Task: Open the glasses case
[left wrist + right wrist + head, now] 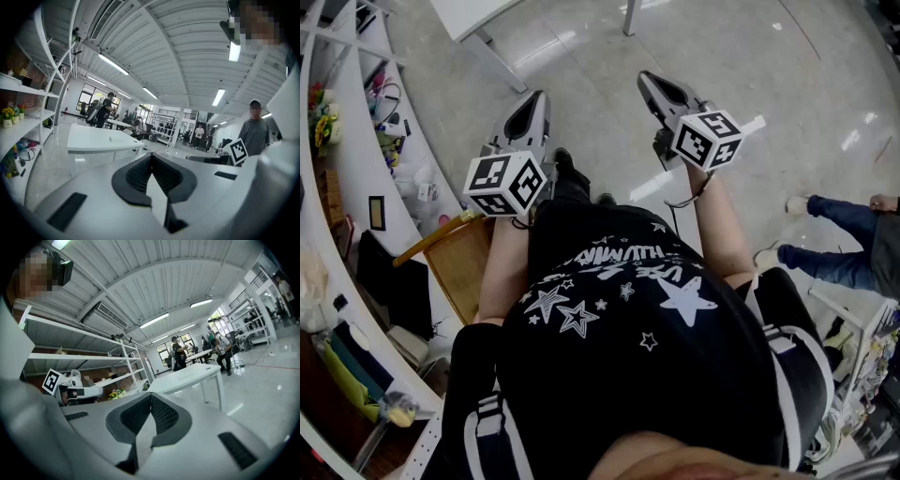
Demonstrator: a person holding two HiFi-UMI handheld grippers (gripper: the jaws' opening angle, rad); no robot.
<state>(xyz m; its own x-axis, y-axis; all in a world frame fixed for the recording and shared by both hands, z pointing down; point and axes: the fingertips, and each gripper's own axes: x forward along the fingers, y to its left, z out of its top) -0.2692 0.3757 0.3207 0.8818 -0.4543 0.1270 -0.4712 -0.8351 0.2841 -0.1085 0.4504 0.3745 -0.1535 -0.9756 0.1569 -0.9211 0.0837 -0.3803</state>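
No glasses case shows in any view. In the head view I hold both grippers out level over the floor, side by side at chest height. My left gripper (536,101) is shut, its ribbed pads (140,171) meeting with nothing between them. My right gripper (654,89) is shut too, empty, its pads (161,413) pressed together. Each gripper view catches the other gripper at its edge: the right gripper's marker cube (238,151) and the left gripper's body (77,391). Both point toward a white table (96,139) some way ahead.
The white table (187,376) bears a small flat thing, too small to tell. White shelves (356,141) with clutter curve along my left, and a wooden board (461,264) leans below them. Someone in jeans (834,246) stands at right. Several people are farther off in the hall (105,108).
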